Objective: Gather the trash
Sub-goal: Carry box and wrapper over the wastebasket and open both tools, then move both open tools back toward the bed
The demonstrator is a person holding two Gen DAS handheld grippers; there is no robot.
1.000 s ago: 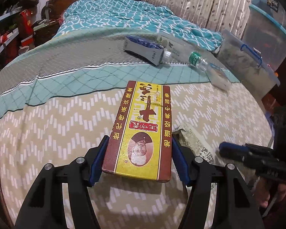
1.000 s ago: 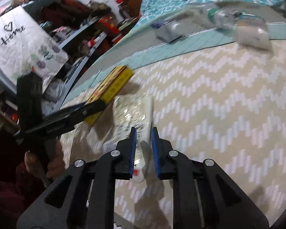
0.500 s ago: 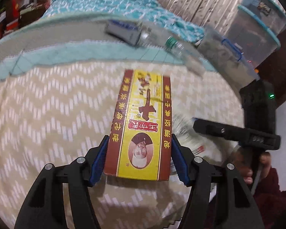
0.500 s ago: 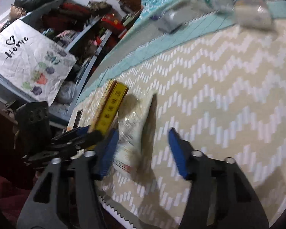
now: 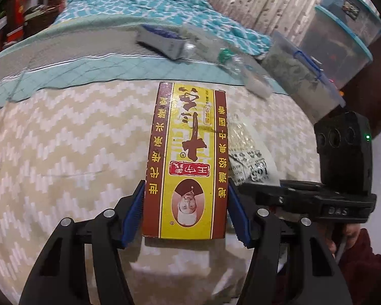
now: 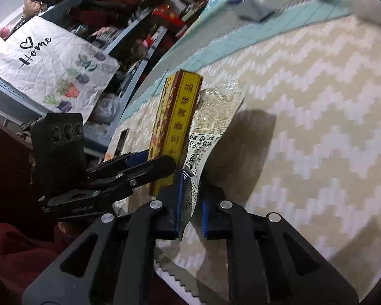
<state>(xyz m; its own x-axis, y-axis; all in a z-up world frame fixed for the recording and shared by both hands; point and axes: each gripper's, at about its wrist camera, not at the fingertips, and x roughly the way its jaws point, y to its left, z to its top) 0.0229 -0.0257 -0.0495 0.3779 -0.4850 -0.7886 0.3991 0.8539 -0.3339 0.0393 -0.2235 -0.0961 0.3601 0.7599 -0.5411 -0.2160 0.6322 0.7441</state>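
A yellow-and-brown printed carton [image 5: 188, 157] is clamped by its long sides in my left gripper [image 5: 185, 185], just above the zigzag bedspread [image 5: 63, 139]. Right beside it is a clear printed plastic wrapper [image 5: 249, 157], with the right gripper's fingers [image 5: 266, 193] at its near end. In the right wrist view my right gripper [image 6: 191, 198] is shut on the lower end of the wrapper [image 6: 210, 117], which stands up on edge against the carton [image 6: 180, 117]. The left gripper [image 6: 139, 162] shows at the left of that view.
At the far side of the bed lie a grey-blue packet [image 5: 162, 40], a clear bottle with a green cap [image 5: 226, 56] and a white bag [image 5: 254, 84]. Lidded storage bins [image 5: 304, 76] stand at the right. Cluttered shelves [image 6: 129, 38] and a white "Home" bag [image 6: 53, 66] border the bed.
My right gripper opened wide beside the wrapper, then shut on its near end. The wrapper now stands against the carton. The left gripper tilted downward, still gripping the carton.
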